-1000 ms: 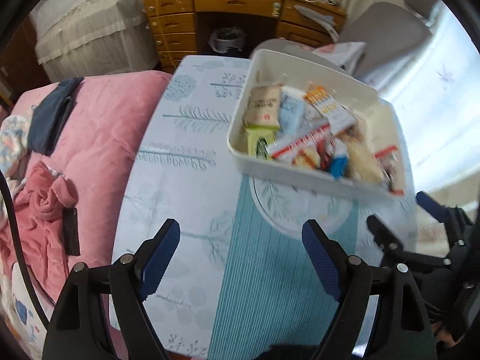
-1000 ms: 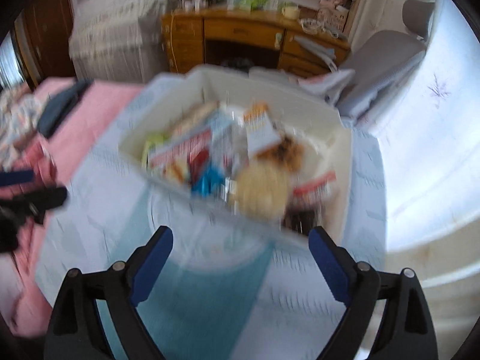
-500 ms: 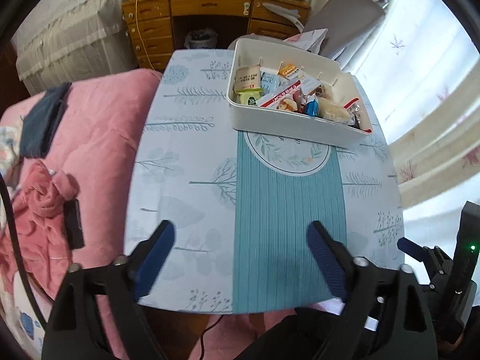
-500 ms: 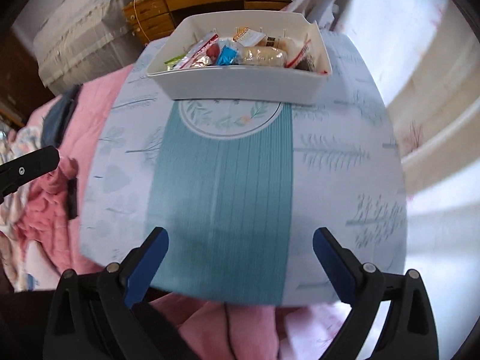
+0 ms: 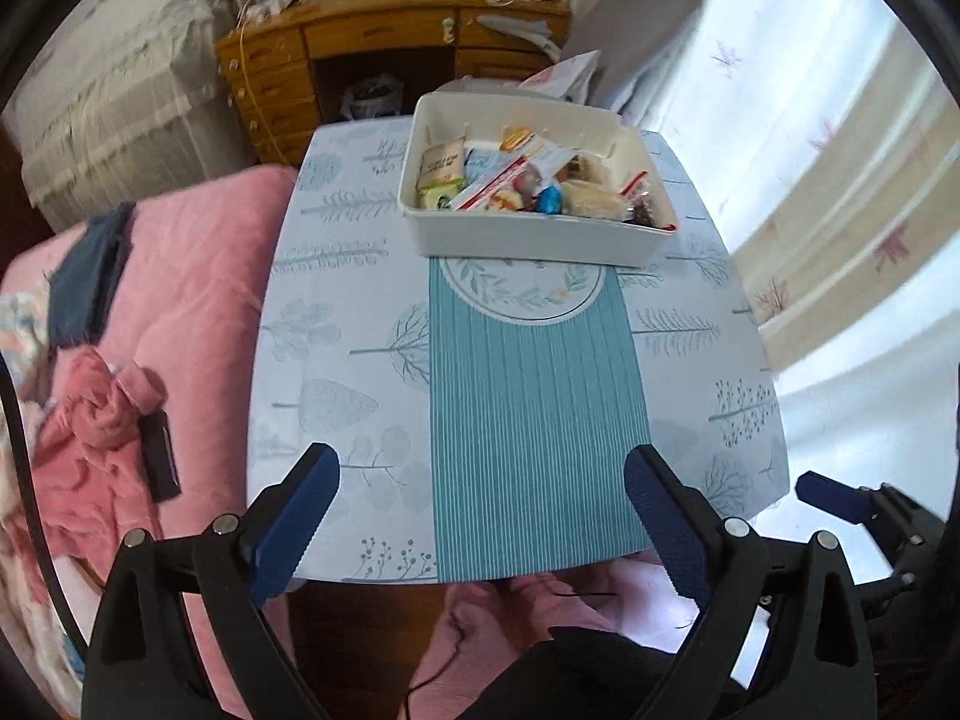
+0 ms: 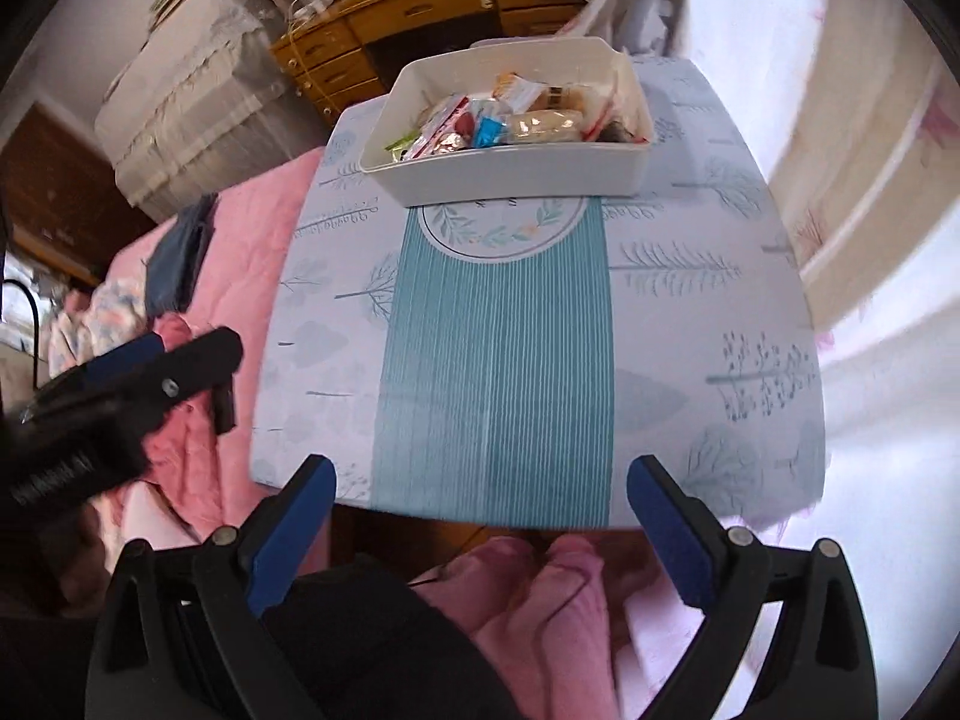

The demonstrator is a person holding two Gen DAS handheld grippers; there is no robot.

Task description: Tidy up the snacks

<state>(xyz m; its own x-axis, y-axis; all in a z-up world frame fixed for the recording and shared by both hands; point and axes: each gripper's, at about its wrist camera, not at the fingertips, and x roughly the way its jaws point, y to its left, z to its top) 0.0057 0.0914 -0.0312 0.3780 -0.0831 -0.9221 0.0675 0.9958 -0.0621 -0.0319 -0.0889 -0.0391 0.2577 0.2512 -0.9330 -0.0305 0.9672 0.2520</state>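
Observation:
A white plastic bin (image 5: 528, 240) stands at the far end of the table, also in the right wrist view (image 6: 516, 177). It holds several wrapped snacks (image 5: 540, 186), among them a beige packet, a blue wrapper and a red-edged bag. My left gripper (image 5: 480, 510) is open and empty, hovering over the near table edge, well short of the bin. My right gripper (image 6: 480, 510) is open and empty, also at the near edge. The right gripper shows at the lower right of the left wrist view (image 5: 840, 498); the left gripper shows at the left of the right wrist view (image 6: 120, 372).
The table (image 5: 336, 324) carries a pale cloth with tree prints and a teal striped runner (image 5: 528, 420). A pink bed with clothes (image 5: 120, 360) lies to the left. A wooden desk (image 5: 384, 42) and grey chair (image 5: 636, 18) stand behind. Curtains (image 5: 840, 180) hang on the right.
Both grippers have pulled back from the bin to the near table edge, and the bin now looks far away. Both stay open and empty.

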